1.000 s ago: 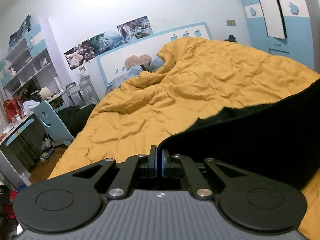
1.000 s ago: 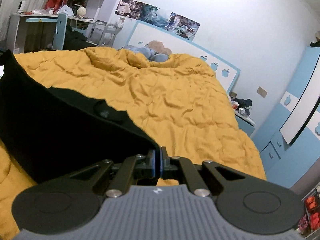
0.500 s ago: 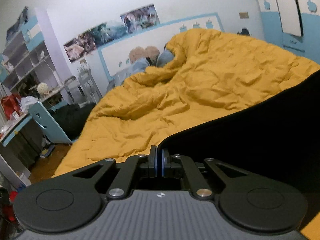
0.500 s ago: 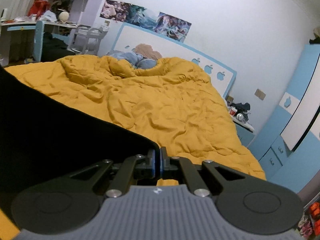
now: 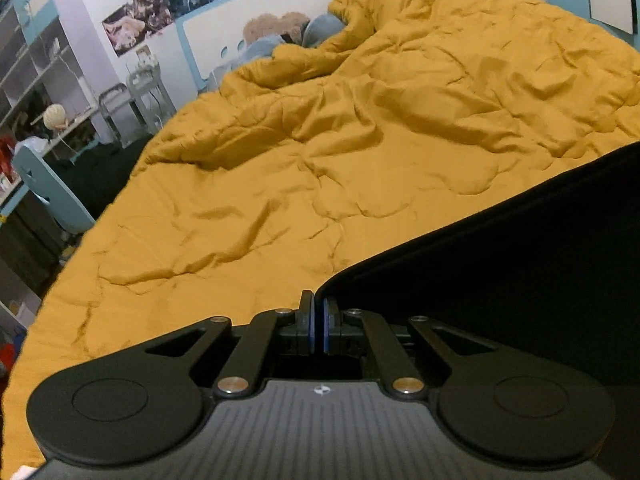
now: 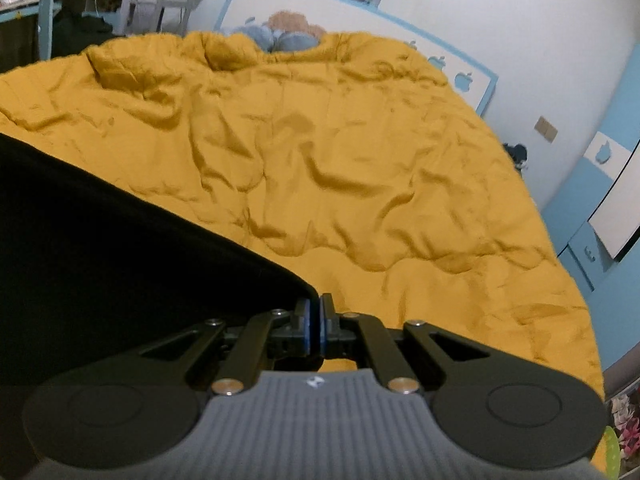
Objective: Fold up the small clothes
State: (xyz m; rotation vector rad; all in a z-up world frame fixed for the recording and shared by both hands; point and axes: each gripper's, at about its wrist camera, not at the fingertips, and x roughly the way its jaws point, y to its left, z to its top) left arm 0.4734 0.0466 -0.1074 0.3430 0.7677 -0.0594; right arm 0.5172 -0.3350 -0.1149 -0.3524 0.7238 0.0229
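A black garment [image 5: 520, 272] is stretched taut between my two grippers above a yellow quilt [image 5: 340, 140]. My left gripper [image 5: 319, 320] is shut on the garment's left corner; the cloth runs off to the right. In the right wrist view my right gripper [image 6: 315, 322] is shut on the other corner, and the black garment [image 6: 112, 240] spreads to the left. Its lower part is hidden behind the gripper bodies.
The yellow quilt [image 6: 340, 160] covers the whole bed, with blue pillows and a plush toy [image 5: 280, 32] at the headboard. A desk, blue chair [image 5: 44, 188] and shelves stand left of the bed. A blue wardrobe [image 6: 600, 208] stands on the right.
Both grippers have tilted down and moved closer to the quilt. The black garment's top edge went from slack and wavy to a straight taut line.
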